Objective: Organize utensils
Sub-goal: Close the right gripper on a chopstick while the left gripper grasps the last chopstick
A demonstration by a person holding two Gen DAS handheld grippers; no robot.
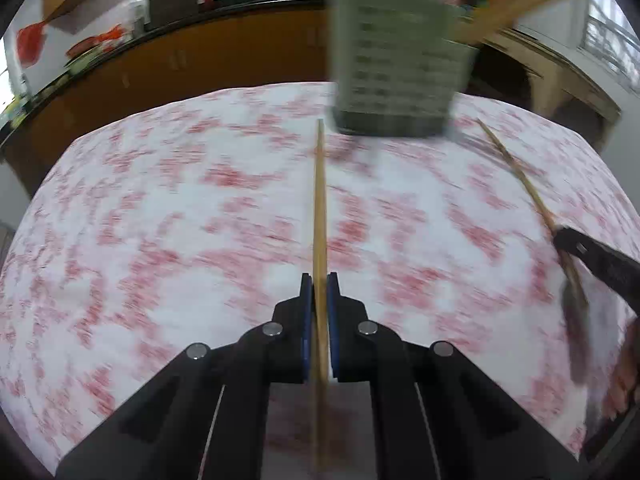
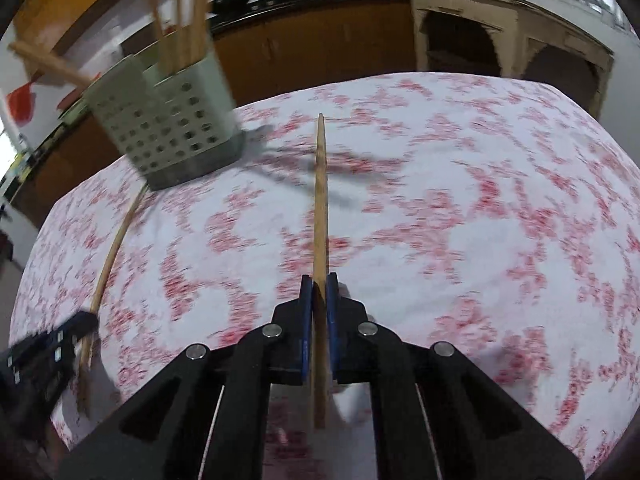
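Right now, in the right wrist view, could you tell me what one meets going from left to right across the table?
left gripper shut on a chopstick → perforated utensil holder with wooden utensils standing in it → right gripper shut on its own chopstick → bare floral tablecloth.
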